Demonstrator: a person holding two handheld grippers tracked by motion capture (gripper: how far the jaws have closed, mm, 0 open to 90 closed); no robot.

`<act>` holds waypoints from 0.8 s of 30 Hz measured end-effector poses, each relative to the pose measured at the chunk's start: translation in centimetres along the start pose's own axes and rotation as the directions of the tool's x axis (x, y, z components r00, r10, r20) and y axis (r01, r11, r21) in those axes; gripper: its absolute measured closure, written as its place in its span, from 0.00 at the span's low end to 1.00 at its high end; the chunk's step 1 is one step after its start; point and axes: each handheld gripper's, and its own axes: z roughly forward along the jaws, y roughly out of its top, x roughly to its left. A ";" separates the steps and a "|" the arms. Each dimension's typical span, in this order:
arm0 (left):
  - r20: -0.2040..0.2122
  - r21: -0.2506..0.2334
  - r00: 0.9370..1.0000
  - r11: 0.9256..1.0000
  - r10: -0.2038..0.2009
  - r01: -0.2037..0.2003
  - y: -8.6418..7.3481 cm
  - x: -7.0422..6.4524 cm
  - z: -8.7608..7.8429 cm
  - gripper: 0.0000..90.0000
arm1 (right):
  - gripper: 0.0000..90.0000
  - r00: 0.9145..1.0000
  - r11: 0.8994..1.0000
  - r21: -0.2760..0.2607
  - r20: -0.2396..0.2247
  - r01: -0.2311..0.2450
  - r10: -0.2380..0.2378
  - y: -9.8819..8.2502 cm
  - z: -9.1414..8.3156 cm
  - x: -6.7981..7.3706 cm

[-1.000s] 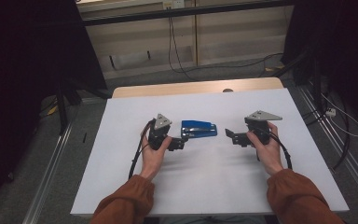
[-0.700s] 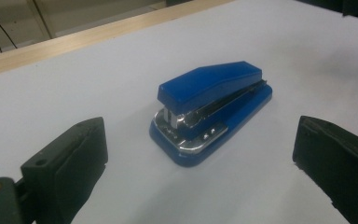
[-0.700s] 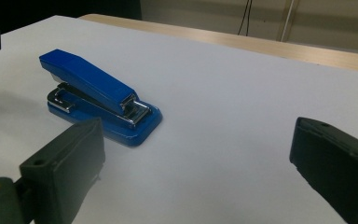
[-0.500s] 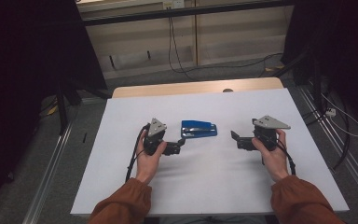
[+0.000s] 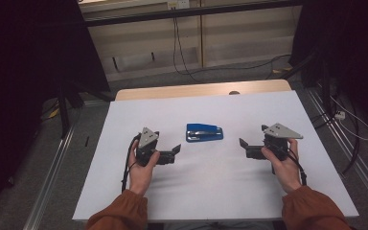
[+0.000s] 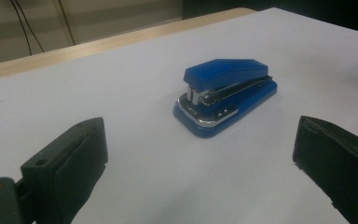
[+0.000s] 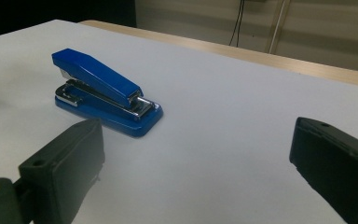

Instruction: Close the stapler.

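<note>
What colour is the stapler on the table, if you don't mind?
The stapler is blue with silver metal parts, clearest in the left gripper view.

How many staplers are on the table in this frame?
1. The blue stapler lies near the middle of the white table, between and just beyond the open left gripper and open right gripper. Neither touches it.

Your stapler [image 5: 204,132] is deep blue with silver metal at its hinge. It sits on your plain white counter [image 5: 220,182], edged in pale wood. Both grippers are black with grey plates; your sleeves [image 5: 120,215] are rust orange.
</note>
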 end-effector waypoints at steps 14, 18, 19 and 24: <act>-0.061 -0.045 0.998 0.999 -0.016 0.013 -1.1 0.6 -3.8 0.03 | 0.03 1.000 0.999 -0.040 0.032 0.000 0.001 -1.0 -2.7 -0.4; -0.076 -0.057 0.997 0.998 -0.017 0.012 -1.5 0.7 -4.7 0.03 | 0.03 1.000 0.999 -0.044 0.024 -0.006 0.007 -1.2 -3.5 -0.2; -0.081 -0.059 0.997 0.998 -0.010 0.005 -1.5 0.8 -4.9 0.03 | 0.03 1.000 0.999 -0.049 0.031 -0.005 0.006 -1.3 -3.7 -0.2; -0.115 -0.057 0.993 0.998 0.015 -0.022 -1.9 0.7 -6.1 0.03 | 0.03 0.998 0.998 -0.059 0.053 -0.013 0.017 -1.5 -4.8 -0.4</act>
